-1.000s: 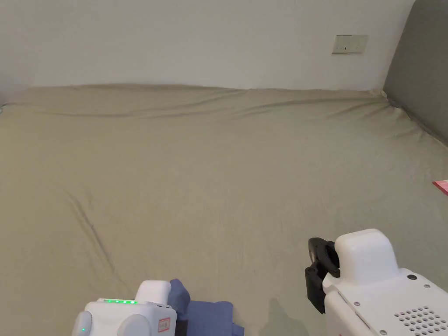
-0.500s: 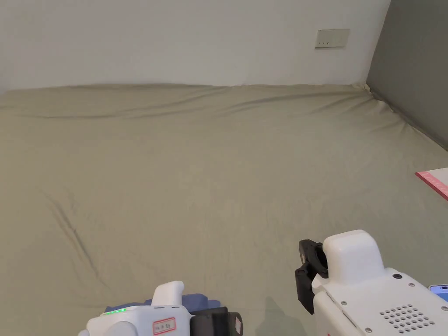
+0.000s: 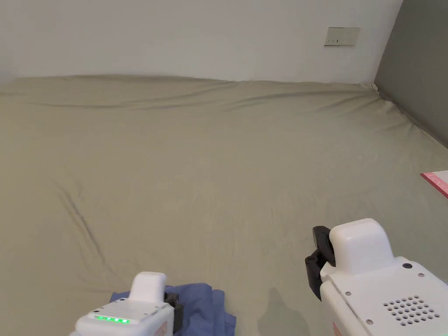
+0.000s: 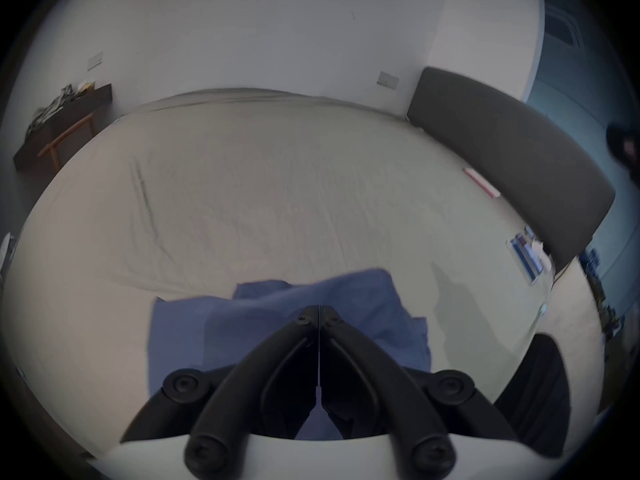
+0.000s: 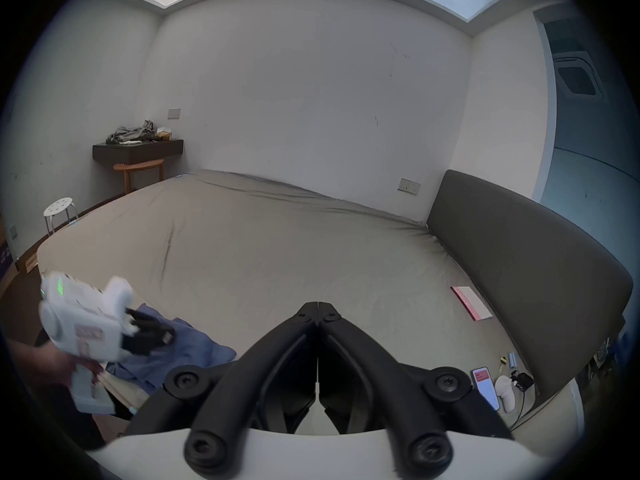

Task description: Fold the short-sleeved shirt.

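A crumpled blue short-sleeved shirt [image 3: 201, 302] lies at the near edge of the bed [image 3: 218, 175]. It also shows in the left gripper view [image 4: 242, 321] and the right gripper view [image 5: 194, 345]. My left gripper [image 3: 175, 306] hovers just over the shirt's near part. Its jaws [image 4: 318, 309] meet tip to tip with no cloth seen between them; from the right it [image 5: 166, 335] sits above the fabric. My right gripper [image 3: 313, 267] is off to the shirt's right over bare sheet, jaws shut [image 5: 318, 305] and empty.
A dark padded headboard [image 5: 519, 262] runs along the bed's right side. A pink-edged flat sheet [image 3: 437, 181] lies near it, with a phone [image 5: 485, 387] and small items at the near right corner. A white stool [image 5: 59, 207] and a wall shelf [image 5: 138, 150] stand beyond the far left.
My left gripper turned from sideways back to pointing forward. More of the blue shirt now shows spread on the sheet ahead of it. The right gripper has hardly moved; the head camera shifted.
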